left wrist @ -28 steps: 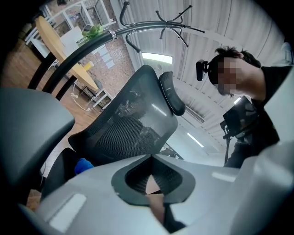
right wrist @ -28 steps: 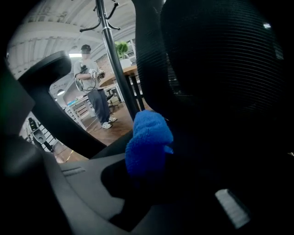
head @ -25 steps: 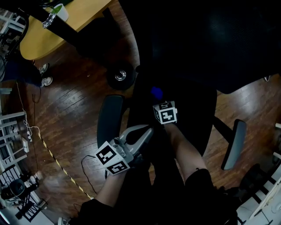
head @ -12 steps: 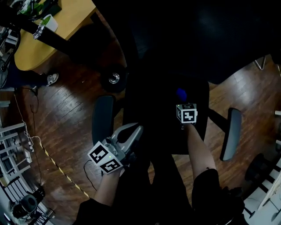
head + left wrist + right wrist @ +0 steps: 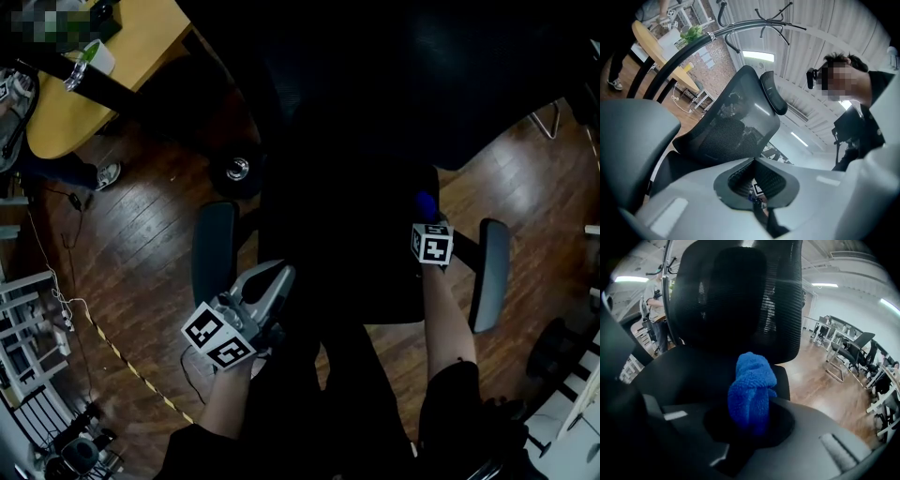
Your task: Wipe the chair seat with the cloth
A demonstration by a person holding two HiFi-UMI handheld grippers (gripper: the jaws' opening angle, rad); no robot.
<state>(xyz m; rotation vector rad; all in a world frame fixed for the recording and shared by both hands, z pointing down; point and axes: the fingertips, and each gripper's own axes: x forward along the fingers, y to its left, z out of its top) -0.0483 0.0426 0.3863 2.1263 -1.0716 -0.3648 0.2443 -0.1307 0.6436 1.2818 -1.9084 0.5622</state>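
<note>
Nudged slightly left since a second ago, my left gripper (image 5: pixel 277 277) hangs at lower left with jaws pressed together on nothing, while across the dark chair seat (image 5: pixel 347 248) my right gripper (image 5: pixel 427 217) has slid to center-right, pinching the blue cloth (image 5: pixel 425 202), seemingly against the seat.

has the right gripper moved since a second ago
Yes. The right gripper, holding the cloth, has slid rightward across the chair seat toward the right armrest.
</note>
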